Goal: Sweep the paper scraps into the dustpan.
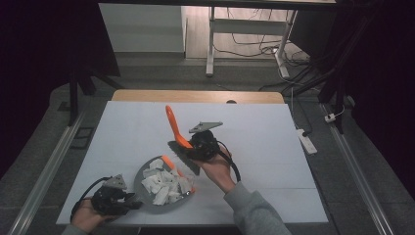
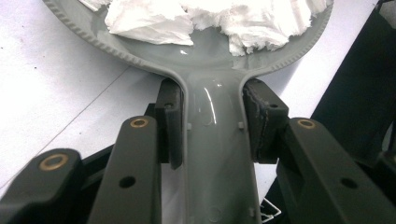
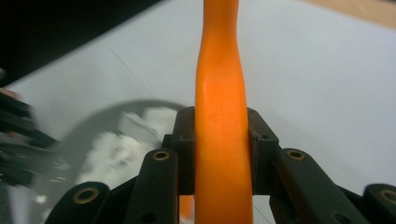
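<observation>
Paper scraps (image 1: 161,183) lie heaped in a grey dustpan (image 1: 142,171) at lower centre of the high view. The left tool (image 1: 131,200) clamps the pan's handle at lower left. The right tool (image 1: 188,146), just upper right and nearer the heap, clamps an orange brush (image 1: 172,125), handle slanting toward the upper left.

This looks like a lab or test room set up for recording, not a home. The landmark is the wooden counter (image 1: 195,96) covered by a white sheet (image 1: 147,132): on the grey carpeted floor (image 1: 39,142) to either side of it run long metal rails (image 1: 46,169), and dark curtains (image 1: 44,44) hang on both flanks. Beyond its far edge stands a white metal desk frame (image 1: 211,44) over loose black cables (image 1: 254,46), and just off its right side lies a white power strip (image 1: 307,140).
</observation>
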Available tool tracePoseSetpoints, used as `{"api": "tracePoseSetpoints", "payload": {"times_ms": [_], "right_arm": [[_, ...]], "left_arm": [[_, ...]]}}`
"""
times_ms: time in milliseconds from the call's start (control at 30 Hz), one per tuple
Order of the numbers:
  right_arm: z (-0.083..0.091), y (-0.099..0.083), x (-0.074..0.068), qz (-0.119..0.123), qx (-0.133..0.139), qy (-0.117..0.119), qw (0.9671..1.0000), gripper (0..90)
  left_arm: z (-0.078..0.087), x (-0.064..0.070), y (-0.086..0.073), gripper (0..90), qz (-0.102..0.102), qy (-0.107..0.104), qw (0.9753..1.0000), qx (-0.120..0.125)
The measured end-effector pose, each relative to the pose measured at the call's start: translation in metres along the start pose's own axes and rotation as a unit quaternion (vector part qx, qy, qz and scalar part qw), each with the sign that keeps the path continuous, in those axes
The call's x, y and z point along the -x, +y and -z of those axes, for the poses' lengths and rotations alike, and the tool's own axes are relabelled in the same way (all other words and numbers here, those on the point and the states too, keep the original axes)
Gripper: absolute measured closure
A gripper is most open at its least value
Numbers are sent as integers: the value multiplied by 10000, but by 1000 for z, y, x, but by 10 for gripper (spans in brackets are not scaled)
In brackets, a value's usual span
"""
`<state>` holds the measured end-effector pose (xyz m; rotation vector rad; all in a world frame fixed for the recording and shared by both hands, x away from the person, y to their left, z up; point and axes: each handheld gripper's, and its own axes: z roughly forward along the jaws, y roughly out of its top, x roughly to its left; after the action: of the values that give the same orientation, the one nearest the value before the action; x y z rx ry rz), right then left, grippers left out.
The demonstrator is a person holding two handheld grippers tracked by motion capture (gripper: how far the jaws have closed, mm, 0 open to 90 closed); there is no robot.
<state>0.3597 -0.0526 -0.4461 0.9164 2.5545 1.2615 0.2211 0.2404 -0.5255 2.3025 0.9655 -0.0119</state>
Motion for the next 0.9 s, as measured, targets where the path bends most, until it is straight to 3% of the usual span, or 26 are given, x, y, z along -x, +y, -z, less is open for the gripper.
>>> {"api": "tracePoseSetpoints", "payload": {"times_ms": [167, 267, 433, 533, 667, 767, 900], "right_arm": [[-20, -21, 12, -187, -383, -185, 9989, 702], [-28, -22, 6, -287, -318, 8, 9991, 702], [-41, -16, -18, -290, -281, 437, 9982, 702], [-40, -9, -34, -264, -113, 733, 9969, 702], [-31, 0, -48, 56, 29, 736, 9973, 702], [-23, 4, -48, 235, 167, 570, 9980, 702], [-12, 6, -39, 128, 300, 527, 9981, 701]], "left_arm": [[0, 0, 1, 621, -11, -2, 10000, -24], [0, 0, 1, 621, -10, -1, 10000, -31], [0, 0, 1, 620, -4, 4, 10000, -23], [0, 0, 1, 620, -1, 4, 10000, -11], [0, 0, 1, 621, 4, 3, 10000, 8], [0, 0, 0, 620, 7, 13, 10000, 31], [1, -1, 0, 621, 33, -28, 9999, 135]]}}
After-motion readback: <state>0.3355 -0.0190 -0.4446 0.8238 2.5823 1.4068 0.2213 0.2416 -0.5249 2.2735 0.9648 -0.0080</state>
